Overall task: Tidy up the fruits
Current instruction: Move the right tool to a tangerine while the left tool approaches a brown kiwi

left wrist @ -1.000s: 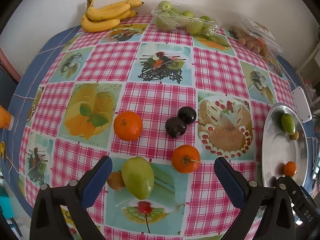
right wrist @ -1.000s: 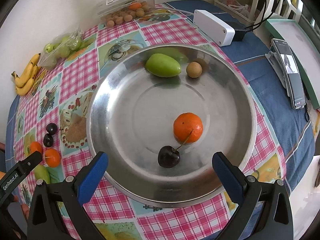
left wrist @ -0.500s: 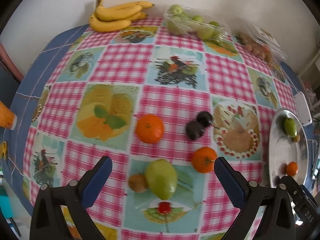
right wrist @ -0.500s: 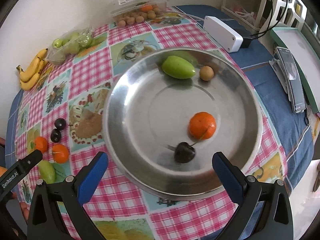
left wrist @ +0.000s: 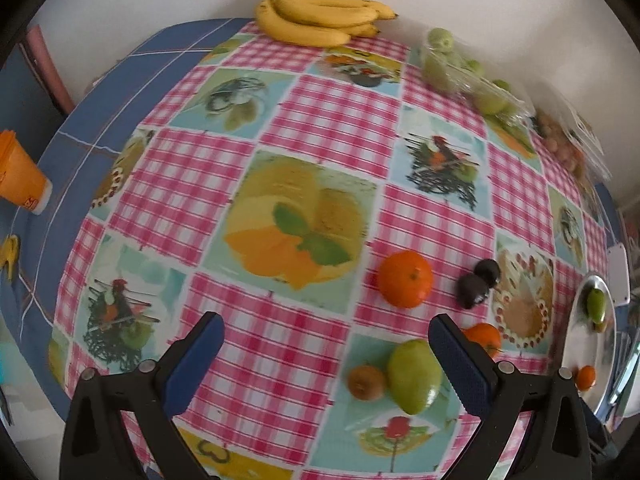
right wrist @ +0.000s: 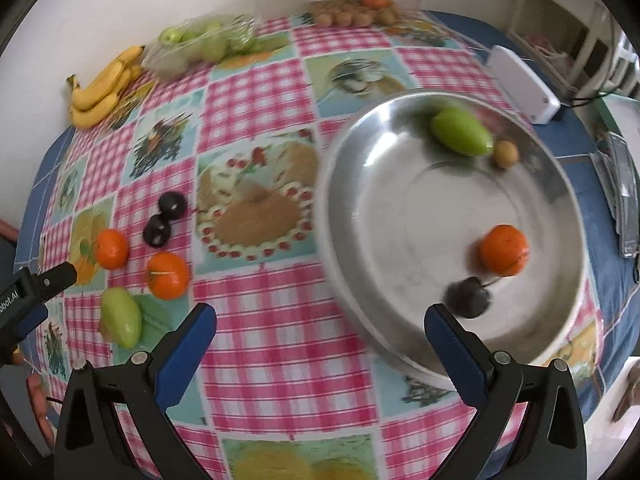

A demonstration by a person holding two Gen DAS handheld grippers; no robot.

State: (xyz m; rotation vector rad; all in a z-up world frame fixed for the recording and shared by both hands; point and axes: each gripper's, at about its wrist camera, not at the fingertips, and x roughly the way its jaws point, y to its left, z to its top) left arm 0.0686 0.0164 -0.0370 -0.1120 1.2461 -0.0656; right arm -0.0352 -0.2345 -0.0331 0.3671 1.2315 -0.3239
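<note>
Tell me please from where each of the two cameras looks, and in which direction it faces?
Left wrist: rides the left gripper, looks down across the checked tablecloth toward the bananas; its own open blue fingers show.
Right wrist: rides the right gripper, faces the steel plate; its open fingers and the left gripper's tip show.
Shared: bananas, loose green fruit, plate.

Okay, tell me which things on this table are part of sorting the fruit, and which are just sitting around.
Part of the job:
metal plate
loose oranges
dark plums
green mango
small brown fruit

Just lying about:
orange cup
white box
bananas
packaged fruit trays
</note>
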